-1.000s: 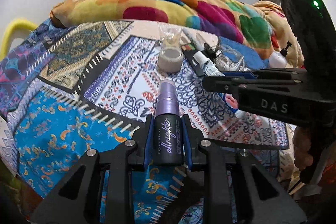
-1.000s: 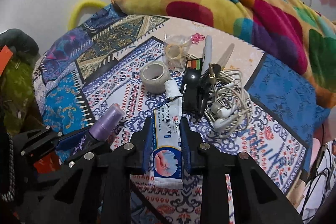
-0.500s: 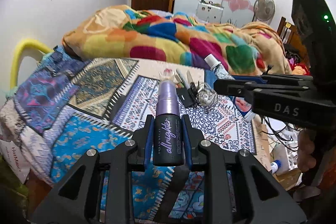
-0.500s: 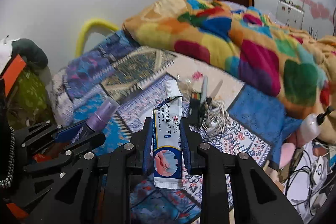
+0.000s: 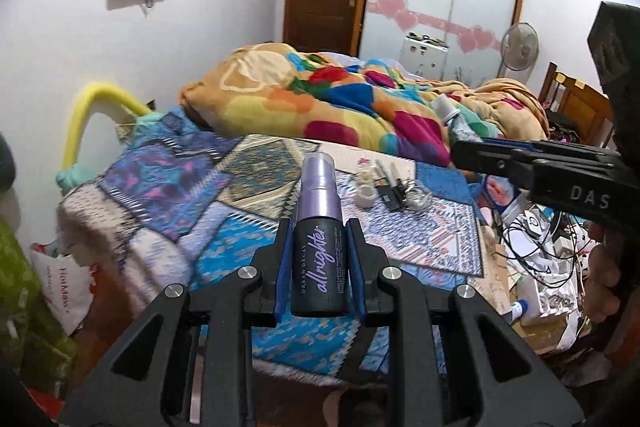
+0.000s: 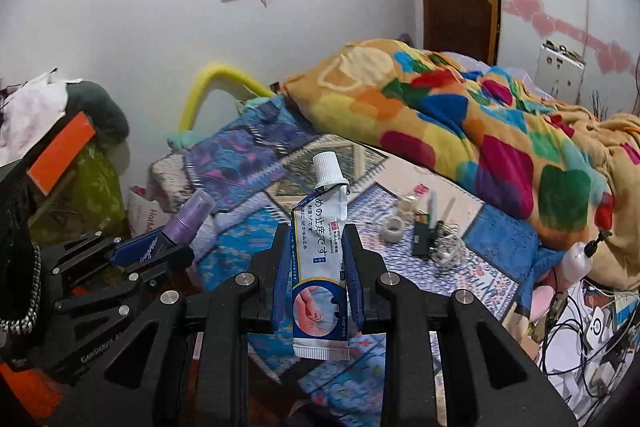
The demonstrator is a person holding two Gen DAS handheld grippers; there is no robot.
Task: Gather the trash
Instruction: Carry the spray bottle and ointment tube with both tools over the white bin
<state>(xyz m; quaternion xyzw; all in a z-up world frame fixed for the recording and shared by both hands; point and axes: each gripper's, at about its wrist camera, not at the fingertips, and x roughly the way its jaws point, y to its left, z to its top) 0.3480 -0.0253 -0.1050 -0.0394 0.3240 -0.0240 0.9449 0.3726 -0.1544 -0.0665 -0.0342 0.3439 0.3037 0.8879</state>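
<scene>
My left gripper (image 5: 319, 227) is shut on a dark spray bottle (image 5: 319, 259) with a purple cap, held upright well above and in front of the bed. My right gripper (image 6: 316, 231) is shut on a white and blue ointment tube (image 6: 320, 267), cap up. The left gripper also shows at the left of the right wrist view (image 6: 132, 255), and the right one at the right of the left wrist view (image 5: 520, 159). On the patterned bedspread (image 5: 248, 239) lie a tape roll (image 5: 367, 195), a black item and tangled earphones (image 5: 416, 197).
A colourful blanket (image 5: 340, 107) is heaped at the back of the bed. Cables and clutter (image 5: 548, 259) lie right of the bed. A white bag (image 5: 68, 287) and green cloth sit on the floor at left. A yellow bar (image 5: 88, 115) stands by the wall.
Both grippers have pulled back and up from the bed with their objects still held. The bed and the items on it now look smaller and farther away.
</scene>
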